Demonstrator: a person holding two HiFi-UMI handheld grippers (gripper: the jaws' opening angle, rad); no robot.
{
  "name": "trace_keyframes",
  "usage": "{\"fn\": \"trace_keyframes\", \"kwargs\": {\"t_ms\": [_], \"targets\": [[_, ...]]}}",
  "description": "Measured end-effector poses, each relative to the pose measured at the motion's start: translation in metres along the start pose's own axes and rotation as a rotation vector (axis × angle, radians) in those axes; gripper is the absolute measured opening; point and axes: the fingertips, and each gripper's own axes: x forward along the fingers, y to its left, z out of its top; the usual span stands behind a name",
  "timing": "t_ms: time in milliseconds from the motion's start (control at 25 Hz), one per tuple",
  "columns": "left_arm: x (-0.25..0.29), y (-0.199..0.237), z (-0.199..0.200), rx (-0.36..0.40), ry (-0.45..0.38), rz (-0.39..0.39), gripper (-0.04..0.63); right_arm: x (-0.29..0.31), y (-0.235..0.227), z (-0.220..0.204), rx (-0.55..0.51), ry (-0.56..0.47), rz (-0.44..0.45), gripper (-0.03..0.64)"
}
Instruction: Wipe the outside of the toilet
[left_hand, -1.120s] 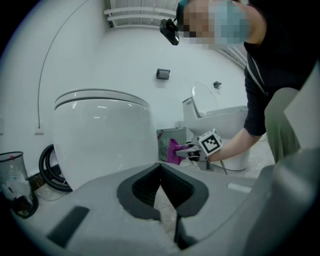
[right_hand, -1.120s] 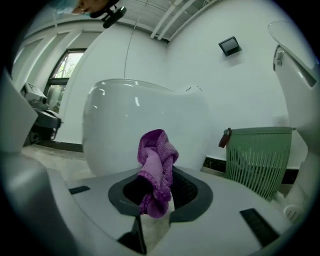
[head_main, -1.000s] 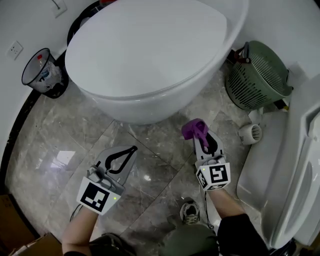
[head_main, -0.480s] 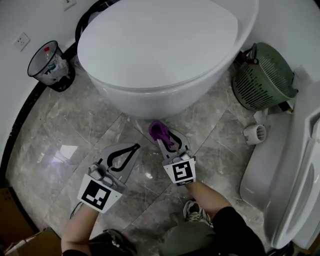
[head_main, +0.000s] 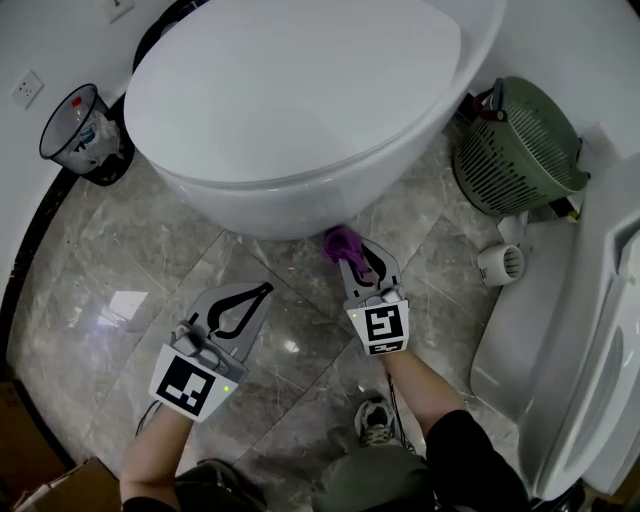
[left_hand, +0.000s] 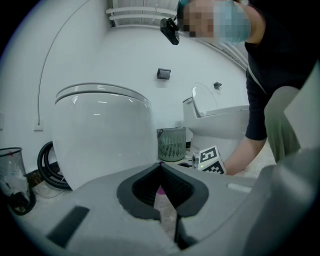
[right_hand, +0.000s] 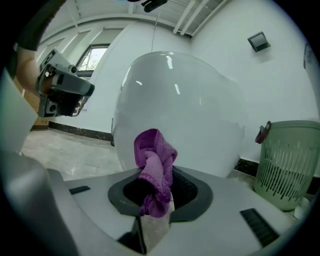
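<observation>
Right gripper (head_main: 352, 260) is clamped on the purple cloth (head_main: 343, 241); in the right gripper view the cloth (right_hand: 156, 165) is bunched between the jaws and sticks up past the tips. In the head view it sits just below frame centre, right at the lower front of the toilet (head_main: 300, 110) bowl. I can't tell if it's touching the porcelain. Left gripper (head_main: 263, 291) is at lower left over the marble floor (head_main: 110, 250), well apart from the bowl. Its jaws are tip to tip with nothing between them, only the oval gap behind the tips, and the left gripper view confirms this. The toilet lid is down and the bowl fills the top of the frame. A black bin (head_main: 80, 135) stands at upper left by the wall, a green basket (head_main: 515, 150) at upper right. A second white fixture (head_main: 590, 330) runs down the right edge.
</observation>
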Motion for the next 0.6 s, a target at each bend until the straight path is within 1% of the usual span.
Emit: {"fn": "trace_keyframes", "kwargs": {"t_ms": [120,280,440,600], "targets": [[0.009,-0.005,-0.002,-0.01,0.006,-0.012,0.006,0.001,-0.046,-0.012,0.017,0.022,-0.086,0.089],[0.021,-0.012,-0.007,-0.017,0.028,-0.027,0.006,0.018,-0.118,-0.027,0.005,0.067,-0.205,0.089],[0.027,-0.015,-0.009,-0.008,0.047,-0.032,0.006,0.038,-0.173,-0.035,0.007,0.116,-0.282,0.089],[0.029,-0.016,-0.012,-0.01,0.065,-0.03,0.006,0.05,-0.213,-0.046,0.109,0.151,-0.372,0.089]]}}
